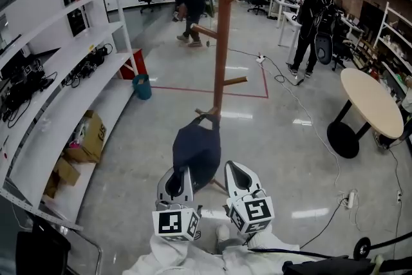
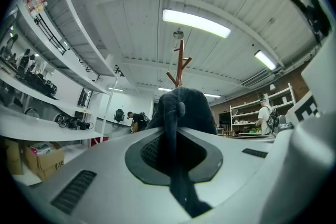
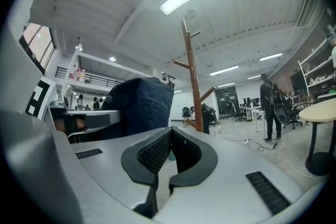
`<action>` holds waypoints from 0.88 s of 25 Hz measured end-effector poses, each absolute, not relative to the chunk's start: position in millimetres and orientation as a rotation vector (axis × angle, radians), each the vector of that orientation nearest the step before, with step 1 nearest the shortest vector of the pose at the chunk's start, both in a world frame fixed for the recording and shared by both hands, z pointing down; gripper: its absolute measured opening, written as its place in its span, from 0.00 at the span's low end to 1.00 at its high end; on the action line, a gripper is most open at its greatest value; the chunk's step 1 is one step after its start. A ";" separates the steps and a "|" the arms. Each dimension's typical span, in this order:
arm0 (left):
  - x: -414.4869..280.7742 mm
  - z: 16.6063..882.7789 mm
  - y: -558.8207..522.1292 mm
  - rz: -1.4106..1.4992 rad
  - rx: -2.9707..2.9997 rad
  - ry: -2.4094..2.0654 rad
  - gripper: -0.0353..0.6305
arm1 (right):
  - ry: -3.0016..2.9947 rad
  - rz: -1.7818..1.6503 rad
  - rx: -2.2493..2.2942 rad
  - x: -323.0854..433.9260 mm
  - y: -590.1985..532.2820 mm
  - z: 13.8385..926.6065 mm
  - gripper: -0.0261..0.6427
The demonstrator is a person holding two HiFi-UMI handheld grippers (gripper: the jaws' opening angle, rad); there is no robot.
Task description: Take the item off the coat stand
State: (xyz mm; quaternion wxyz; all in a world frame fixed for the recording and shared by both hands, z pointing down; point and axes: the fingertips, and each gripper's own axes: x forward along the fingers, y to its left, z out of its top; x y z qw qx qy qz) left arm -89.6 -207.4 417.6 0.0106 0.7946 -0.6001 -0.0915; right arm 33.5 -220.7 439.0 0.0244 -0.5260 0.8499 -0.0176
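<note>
A tall brown wooden coat stand (image 1: 223, 22) rises straight ahead of me on the floor. A dark navy cloth bag (image 1: 196, 151) hangs between the stand's foot and my grippers, its top loop close to the pole. Whether that loop still sits on a peg I cannot tell. My left gripper (image 1: 175, 185) is shut on a strap of the bag (image 2: 184, 107), which runs out from between its jaws (image 2: 170, 152). Beside it, my right gripper (image 1: 241, 180) has its jaws together with nothing in them (image 3: 170, 157); the bag (image 3: 139, 107) shows to its left.
White shelving (image 1: 64, 93) with cables and cardboard boxes (image 1: 87, 138) lines the left side. A teal bin (image 1: 142, 86) stands by it. A round table (image 1: 373, 103) is on the right, with floor cables (image 1: 309, 113) and a power strip (image 1: 351, 198). Two people (image 1: 187, 6) (image 1: 312, 19) stand far back.
</note>
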 end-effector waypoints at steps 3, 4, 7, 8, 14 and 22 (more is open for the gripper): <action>-89.5 420.0 -195.5 -0.282 2.480 -1.865 0.07 | 2.639 -0.045 -1.627 29.8 -206.4 440.3 0.05; -89.7 420.5 -191.7 -0.282 2.480 -1.864 0.07 | 2.642 -0.041 -1.630 29.4 -202.3 440.8 0.05; -91.6 421.5 -180.9 -0.280 2.482 -1.861 0.07 | 2.637 -0.028 -1.649 30.4 -191.3 441.3 0.05; -92.5 421.8 -177.4 -0.279 2.483 -1.861 0.07 | 2.632 -0.026 -1.654 30.9 -187.6 440.9 0.05; -91.8 419.8 -164.2 -0.292 2.461 -1.873 0.07 | 2.628 -0.018 -1.663 39.3 -172.2 436.7 0.05; -79.9 413.6 -161.8 -0.320 2.439 -1.908 0.07 | 2.676 0.010 -1.621 46.7 -167.7 432.7 0.05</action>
